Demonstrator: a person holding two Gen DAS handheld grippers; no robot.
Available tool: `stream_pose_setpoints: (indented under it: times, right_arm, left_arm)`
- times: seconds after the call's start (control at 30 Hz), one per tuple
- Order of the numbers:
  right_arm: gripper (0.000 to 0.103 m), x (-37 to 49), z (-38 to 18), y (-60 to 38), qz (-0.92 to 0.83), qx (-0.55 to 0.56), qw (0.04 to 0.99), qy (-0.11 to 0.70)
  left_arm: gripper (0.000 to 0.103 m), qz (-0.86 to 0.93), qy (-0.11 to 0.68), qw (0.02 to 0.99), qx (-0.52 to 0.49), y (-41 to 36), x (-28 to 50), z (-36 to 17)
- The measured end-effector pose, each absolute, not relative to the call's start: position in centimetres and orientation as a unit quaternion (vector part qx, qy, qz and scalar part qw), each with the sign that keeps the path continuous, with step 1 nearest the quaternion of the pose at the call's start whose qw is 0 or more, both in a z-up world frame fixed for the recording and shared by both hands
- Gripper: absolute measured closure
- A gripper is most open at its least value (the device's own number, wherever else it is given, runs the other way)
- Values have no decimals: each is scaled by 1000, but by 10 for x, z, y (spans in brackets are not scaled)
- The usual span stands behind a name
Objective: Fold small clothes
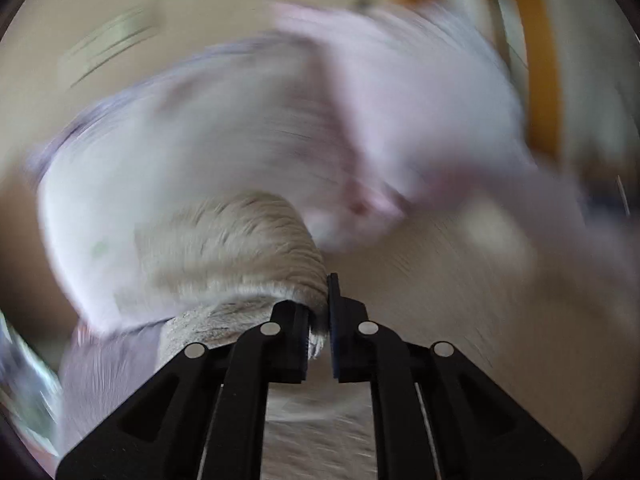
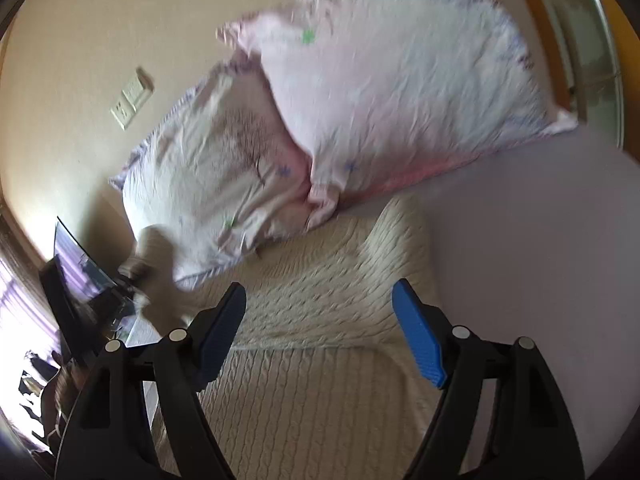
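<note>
left claw [image 1: 319,320]: jaws together, clamped on an edge of the cream cable-knit garment [image 1: 240,248]; the knit bunches up and over the left finger. View badly blurred.
right claw [image 2: 320,328]: jaws wide apart, nothing between them, hovering just above the same cream knit [image 2: 320,320].
garment pos: flat on the pale lilac bed sheet [image 2: 540,220], far end touching two white-pink floral pillows [image 2: 360,92].
key relation: knit lies straight ahead of and under the right claw, long axis prob. running away from it toward the pillows; a fold line crosses between the fingers.
nearer arm: left, already has cloth; right needs to drop and pinch.
risk: one-sided pull could skew the fold.
</note>
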State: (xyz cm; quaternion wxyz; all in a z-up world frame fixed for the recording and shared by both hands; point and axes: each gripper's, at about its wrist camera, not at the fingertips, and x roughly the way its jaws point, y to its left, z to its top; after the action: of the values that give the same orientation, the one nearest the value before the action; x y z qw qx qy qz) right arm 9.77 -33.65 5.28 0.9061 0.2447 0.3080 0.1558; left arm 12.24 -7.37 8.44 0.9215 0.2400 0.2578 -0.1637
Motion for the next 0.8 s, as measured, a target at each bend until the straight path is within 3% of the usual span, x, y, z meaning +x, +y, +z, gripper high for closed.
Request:
stream_pose_setpoints:
  times: [0.1,0.2,0.27,0.3,0.37,0.5,0.67,0.7,0.73,0.8]
  right_arm:
    - [30,111,38,-333,166,260,887,343]
    - [41,121,28,-332,159,255,879,369]
    - [55,131,20,-328,152,246,873,393]
    - [58,135,16,-325,150,243,869,404]
    - [64,145,9,-319,126,229,868,423]
    - [64,149,3,-319,103,221,869,431]
    - [65,143,-2,-293,106,98,881,451]
    - [69,141,-2,-289,104,76,884,450]
    - [94,137,-1,-282,103,38,888,447]
    - [98,134,-1,-274,121,10,886,448]
  left_arm:
    - [92,-195,247,856,410,-140,67,16]
    - [86,-176,215,839,468,-135,24,-6]
    - [61,-161,216,849,454,-109,6,0]
    - [58,-154,222,855,442,-96,1,4]
    - [55,-129,241,864,424,-73,-4,9]
    - [48,-69,281,877,383,-26,-7,11]
    - [42,-65,328,886,322,9,1,12]
    - [42,-67,334,885,316,10,3,11]
    - [42,-67,335,886,314,10,6,10]
    - [42,-66,333,886,315,8,7,10]
